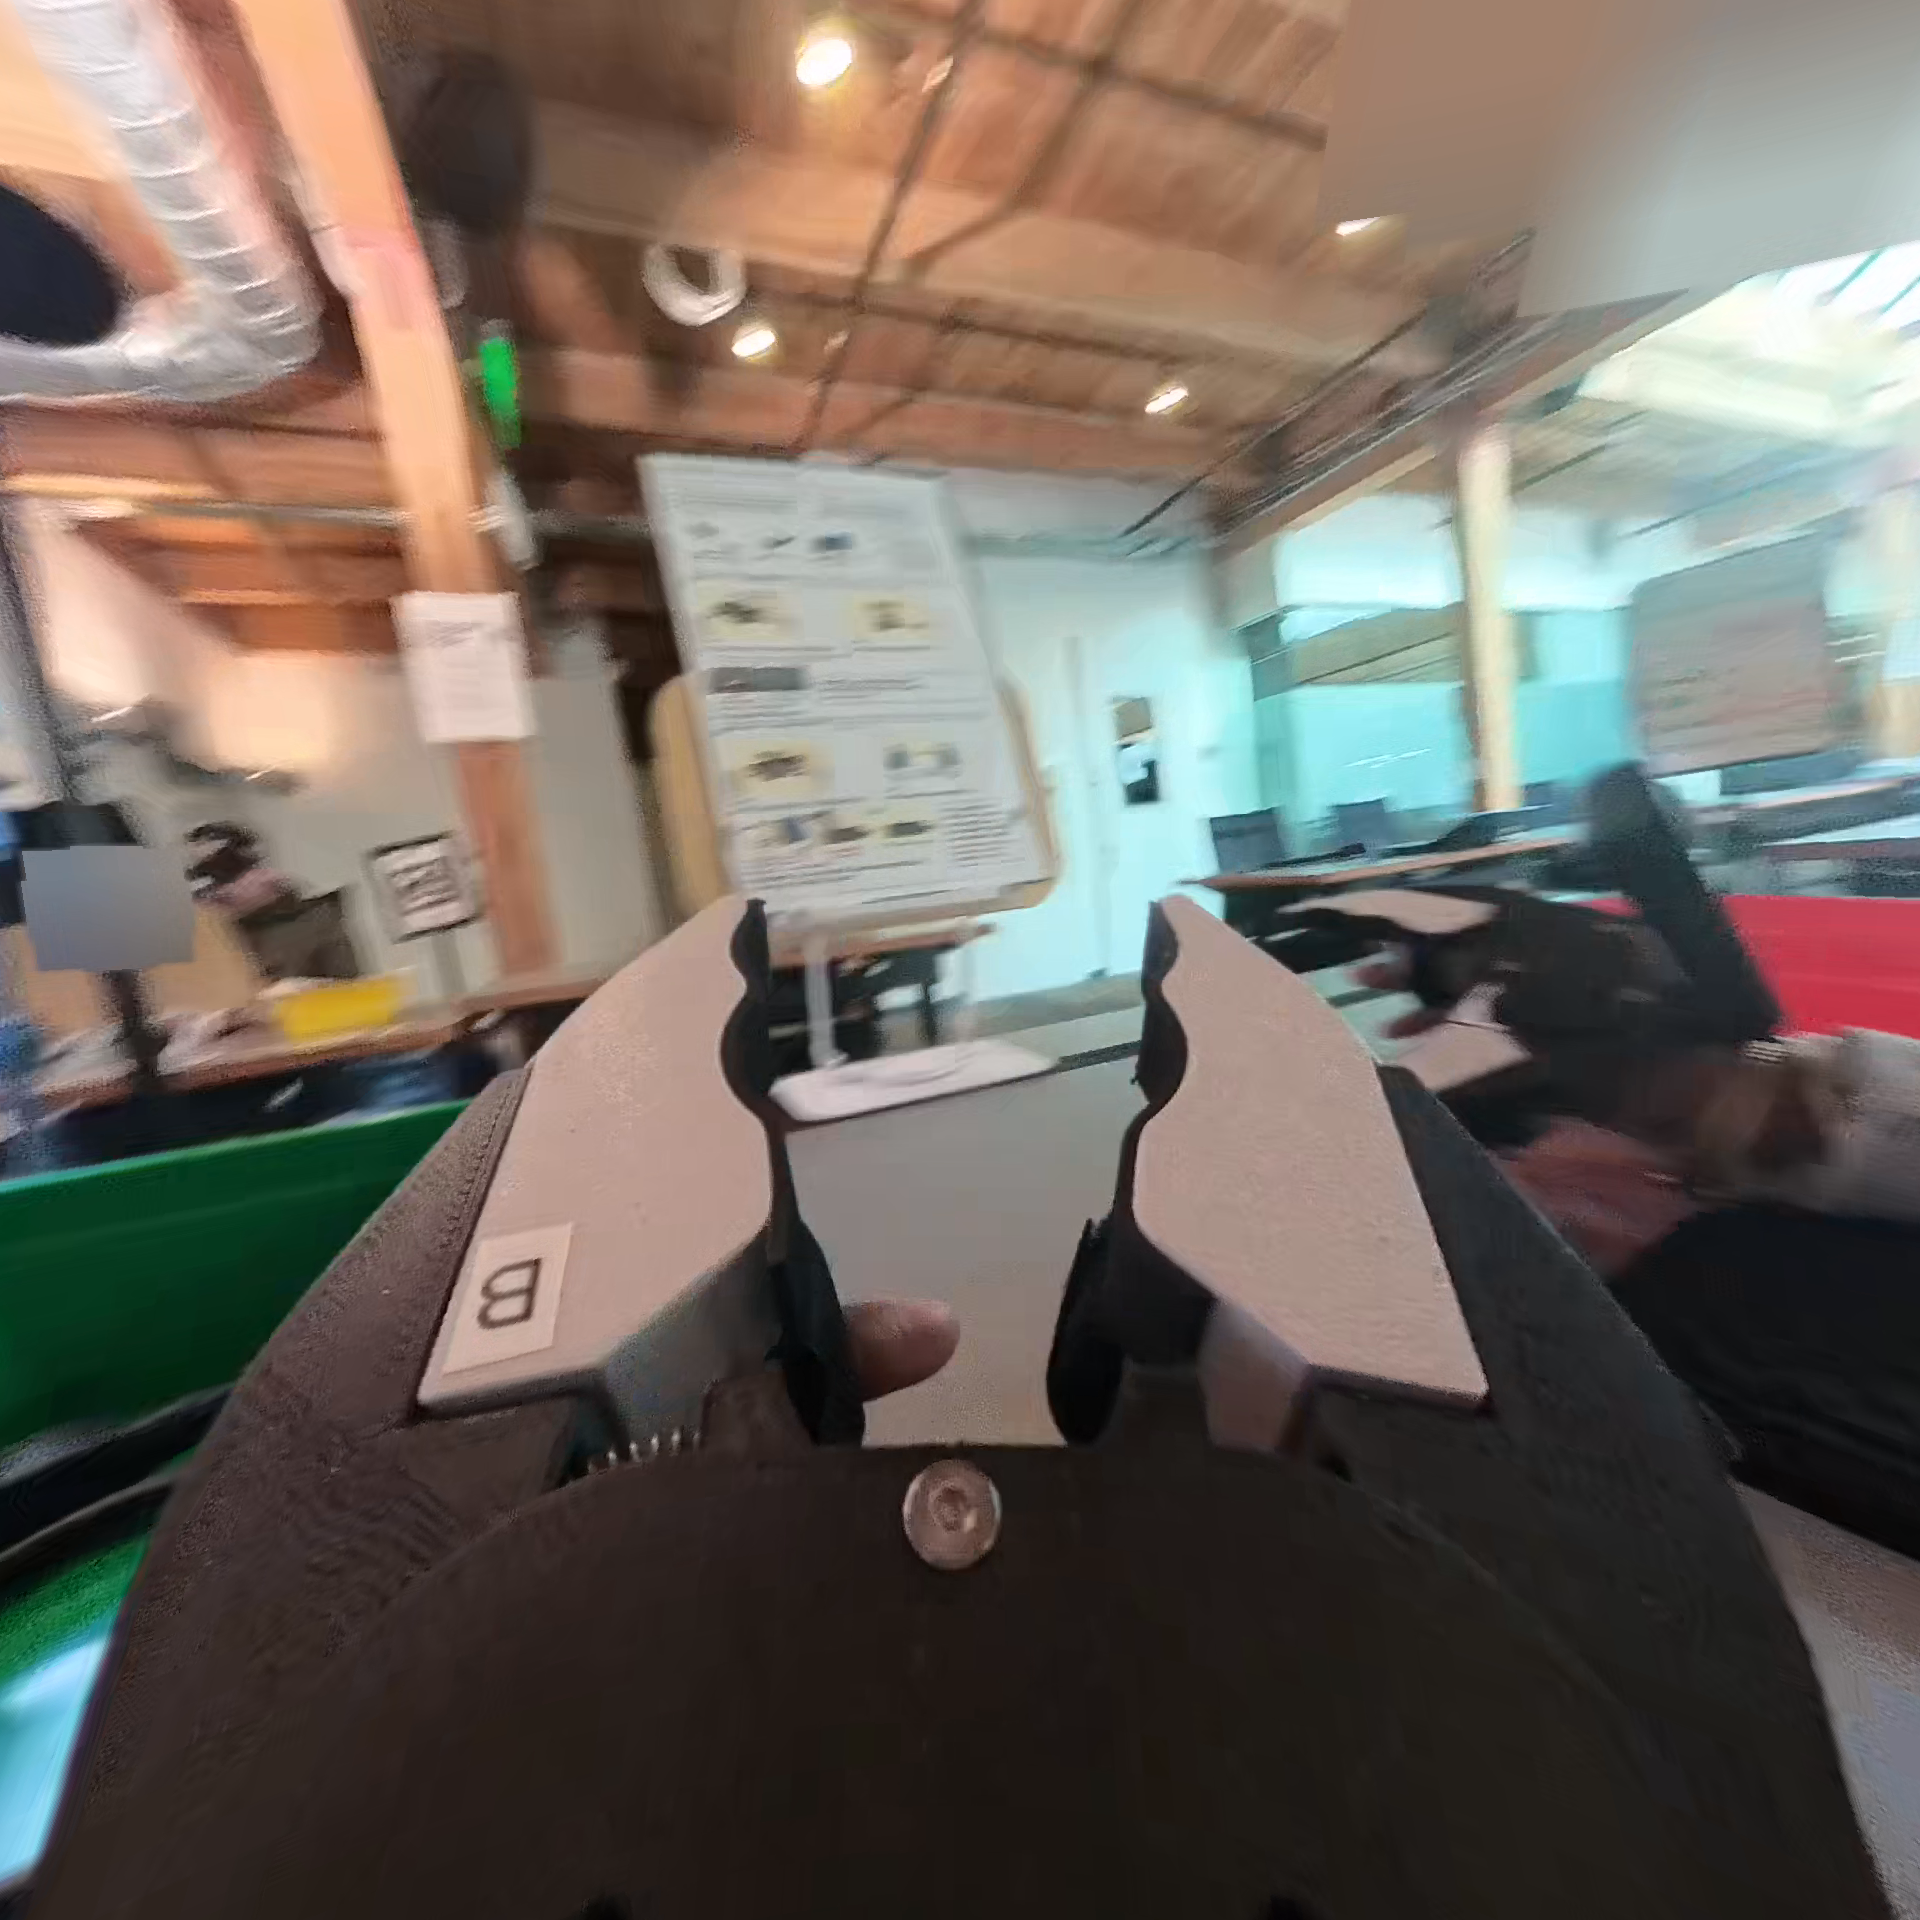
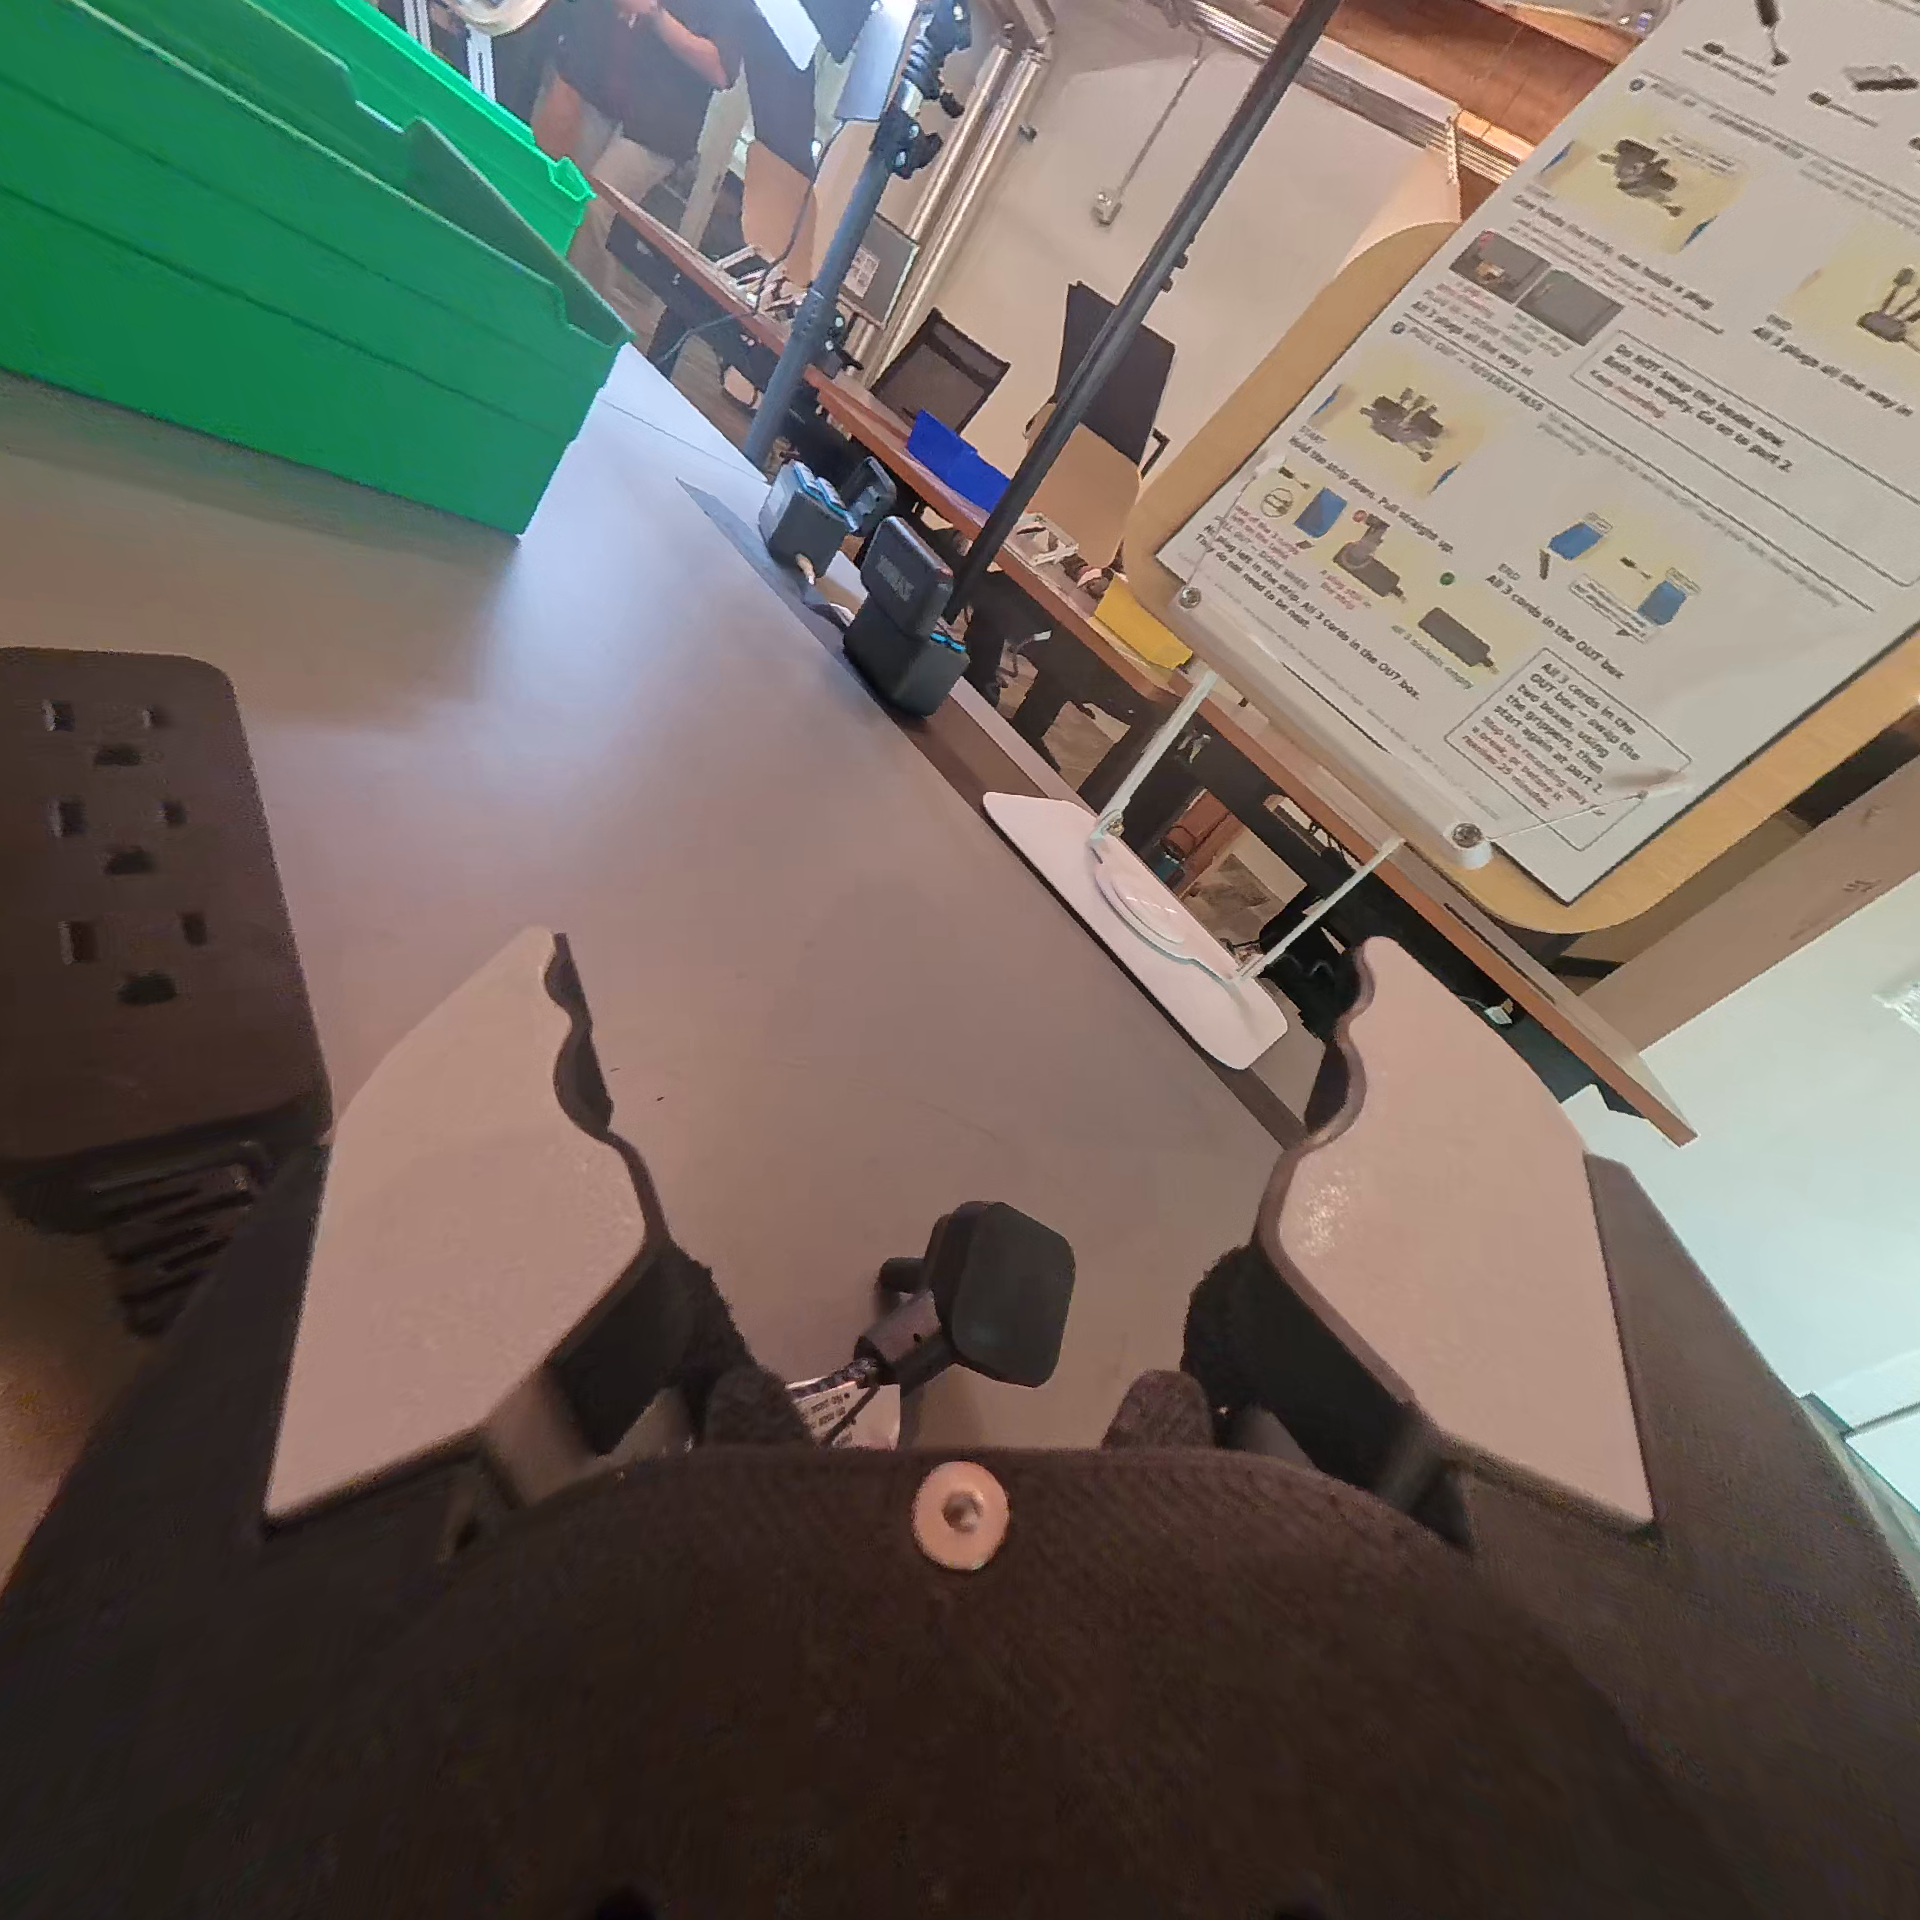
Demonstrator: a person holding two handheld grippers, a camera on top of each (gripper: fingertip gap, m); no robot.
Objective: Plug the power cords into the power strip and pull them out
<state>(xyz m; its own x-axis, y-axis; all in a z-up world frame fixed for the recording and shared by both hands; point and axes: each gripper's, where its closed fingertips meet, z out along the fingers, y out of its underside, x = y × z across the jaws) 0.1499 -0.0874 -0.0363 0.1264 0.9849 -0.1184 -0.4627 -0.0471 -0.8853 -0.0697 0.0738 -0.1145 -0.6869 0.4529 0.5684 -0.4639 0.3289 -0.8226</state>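
In the right wrist view a black power strip (image 2: 135, 904) lies on the grey table (image 2: 810, 790) at the left, and the sockets that show are empty. A black plug (image 2: 997, 1294) with its cord and a white tag lies on the table between the bases of my right gripper's fingers. My right gripper (image 2: 961, 951) is open wide and holds nothing. My left gripper (image 1: 958, 935) is open and empty, raised and pointing into the room. The left wrist view is blurred; the other gripper (image 1: 1558, 956) shows in it at the right.
Stacked green bins (image 2: 260, 291) stand at the table's far left, and also show in the left wrist view (image 1: 156, 1278). An instruction board (image 2: 1558, 436) on a white stand (image 2: 1143, 925) sits at the table's far edge. Small dark boxes (image 2: 904, 613) and tripod poles stand beyond. People stand in the background. The black plug (image 2: 997, 1294) lies some 8 cm from my right tips, 35 cm from my left tips.
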